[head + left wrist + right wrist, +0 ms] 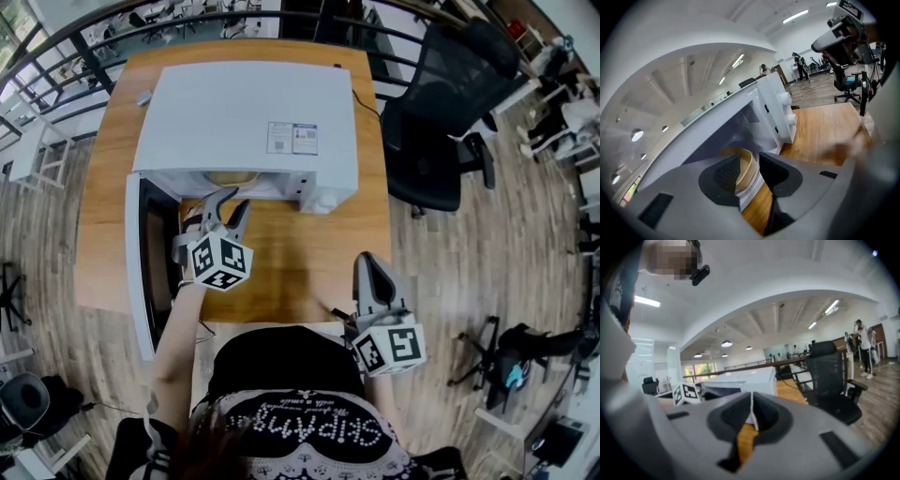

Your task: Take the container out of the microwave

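A white microwave (246, 117) stands on the wooden counter (286, 258), its door (137, 272) swung wide open toward 9 o'clock. The left hand-held gripper (232, 200) is at the mouth of the oven cavity, pointing toward 12 o'clock, with its 2 jaws spread apart and released. Nothing is pressed between them.

The container (746, 169), a tan round tub, sits inside the cavity on the oven floor. In the left gripper view it shows in the gap between the 2 jaws, a little beyond their tips, with the left jaw covering part of its side. It looks untouched.

The right hand-held gripper (368, 261) hangs over the counter's near edge at about 4 o'clock from the left one. It is well apart from the microwave, with its jaws clenched together and empty. A black office chair (441, 103) stands off the counter at 2 o'clock.
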{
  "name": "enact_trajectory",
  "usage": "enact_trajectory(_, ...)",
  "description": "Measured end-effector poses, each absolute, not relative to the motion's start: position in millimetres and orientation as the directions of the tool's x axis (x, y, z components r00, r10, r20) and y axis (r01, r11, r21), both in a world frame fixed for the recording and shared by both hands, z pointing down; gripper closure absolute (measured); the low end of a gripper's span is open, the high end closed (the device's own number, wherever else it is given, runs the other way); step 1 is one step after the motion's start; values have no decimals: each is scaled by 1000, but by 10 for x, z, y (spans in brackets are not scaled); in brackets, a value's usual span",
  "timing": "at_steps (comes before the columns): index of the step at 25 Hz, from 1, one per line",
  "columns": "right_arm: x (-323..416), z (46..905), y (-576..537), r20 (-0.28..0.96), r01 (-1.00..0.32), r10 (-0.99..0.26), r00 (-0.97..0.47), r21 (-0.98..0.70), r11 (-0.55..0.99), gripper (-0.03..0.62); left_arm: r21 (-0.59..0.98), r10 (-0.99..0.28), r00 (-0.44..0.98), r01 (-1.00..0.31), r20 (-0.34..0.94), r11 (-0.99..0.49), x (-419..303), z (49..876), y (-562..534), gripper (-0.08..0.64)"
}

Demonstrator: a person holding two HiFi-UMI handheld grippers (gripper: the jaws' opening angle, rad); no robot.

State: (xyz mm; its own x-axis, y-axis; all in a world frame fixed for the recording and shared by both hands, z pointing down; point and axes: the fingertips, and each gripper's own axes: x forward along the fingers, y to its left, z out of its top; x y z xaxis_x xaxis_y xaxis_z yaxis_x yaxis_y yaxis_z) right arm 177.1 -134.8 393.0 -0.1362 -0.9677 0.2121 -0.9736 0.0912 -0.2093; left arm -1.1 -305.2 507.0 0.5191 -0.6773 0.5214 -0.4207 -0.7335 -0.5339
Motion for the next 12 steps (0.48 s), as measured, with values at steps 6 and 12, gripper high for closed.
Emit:
enact_trajectory(6, 1835, 3991, -1361, 236, -975, -966, -109, -216, 57, 555, -527, -644, 487, -371, 590, -764, -16, 5323, -3283, 376)
enact_trajectory(12, 1853, 4032, -1399, 257, -976, -962, -98, -213, 42, 557, -537, -617, 466, -310, 634, -785, -3, 5506, -3479, 374)
